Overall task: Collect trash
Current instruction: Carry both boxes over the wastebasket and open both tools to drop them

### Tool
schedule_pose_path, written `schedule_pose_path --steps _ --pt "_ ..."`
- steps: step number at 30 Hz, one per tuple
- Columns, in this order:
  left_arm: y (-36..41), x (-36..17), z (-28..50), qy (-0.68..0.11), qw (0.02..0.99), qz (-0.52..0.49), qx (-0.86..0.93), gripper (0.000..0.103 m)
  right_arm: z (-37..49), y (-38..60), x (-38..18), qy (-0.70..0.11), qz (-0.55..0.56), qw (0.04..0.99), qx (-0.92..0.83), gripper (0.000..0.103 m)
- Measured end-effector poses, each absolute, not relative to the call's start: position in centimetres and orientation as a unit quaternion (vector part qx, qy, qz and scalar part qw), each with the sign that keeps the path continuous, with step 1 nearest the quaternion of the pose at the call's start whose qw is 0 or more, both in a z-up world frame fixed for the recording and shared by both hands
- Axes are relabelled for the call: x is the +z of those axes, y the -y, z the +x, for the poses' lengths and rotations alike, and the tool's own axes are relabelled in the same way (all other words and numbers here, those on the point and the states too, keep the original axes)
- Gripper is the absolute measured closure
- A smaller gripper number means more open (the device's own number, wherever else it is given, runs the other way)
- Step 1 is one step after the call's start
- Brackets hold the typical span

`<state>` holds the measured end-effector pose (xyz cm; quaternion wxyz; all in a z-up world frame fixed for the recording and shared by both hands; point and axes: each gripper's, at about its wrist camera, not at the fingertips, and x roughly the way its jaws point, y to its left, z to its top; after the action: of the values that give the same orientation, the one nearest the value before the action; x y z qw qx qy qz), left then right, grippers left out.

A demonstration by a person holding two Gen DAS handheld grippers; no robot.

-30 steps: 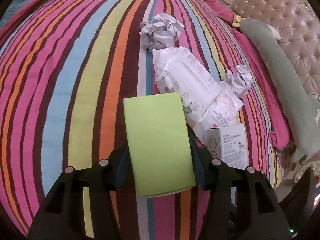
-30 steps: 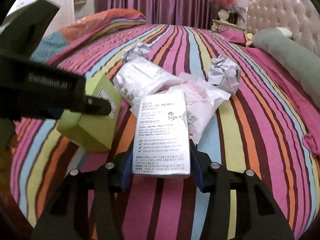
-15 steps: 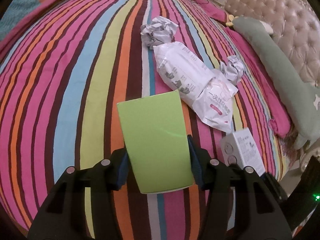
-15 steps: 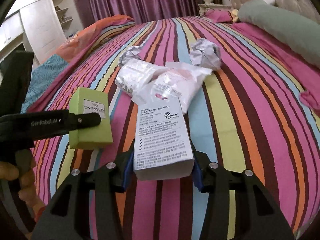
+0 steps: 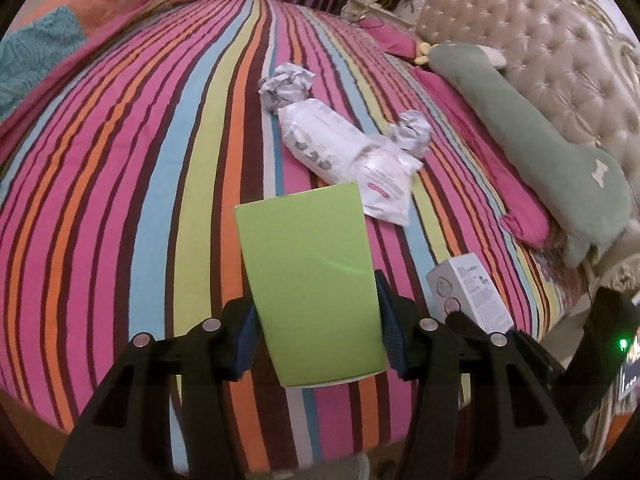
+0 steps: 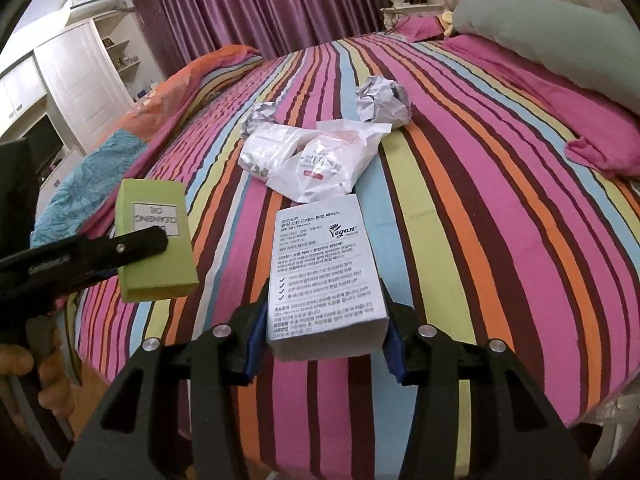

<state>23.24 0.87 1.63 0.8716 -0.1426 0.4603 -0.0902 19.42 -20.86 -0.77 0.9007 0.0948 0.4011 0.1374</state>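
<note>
1. While both tongs are loaded: L gripper clamps green box; R gripper clamps white box, both above bed.
2. Step: carry-off; next needs a bin, none in view. Wrappers + paper wads left on bed.

On the bed, two wrappers lie touching at frame centre, one paper ball behind them, another at their right. A long pillow runs along the right edge, before the headboard.
</note>
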Motion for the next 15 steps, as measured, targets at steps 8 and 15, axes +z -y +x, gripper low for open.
schedule_pose_path --steps 8,15 --pt "-0.6 2.0 17.1 -0.453 0.876 -0.129 -0.106 0.052 15.7 21.6 -0.2 -0.399 0.093 0.902 0.138 0.058" --pt "0.1 2.0 12.1 -0.456 0.874 -0.113 -0.127 0.052 12.5 21.8 0.3 -0.402 0.101 0.898 0.148 0.058"
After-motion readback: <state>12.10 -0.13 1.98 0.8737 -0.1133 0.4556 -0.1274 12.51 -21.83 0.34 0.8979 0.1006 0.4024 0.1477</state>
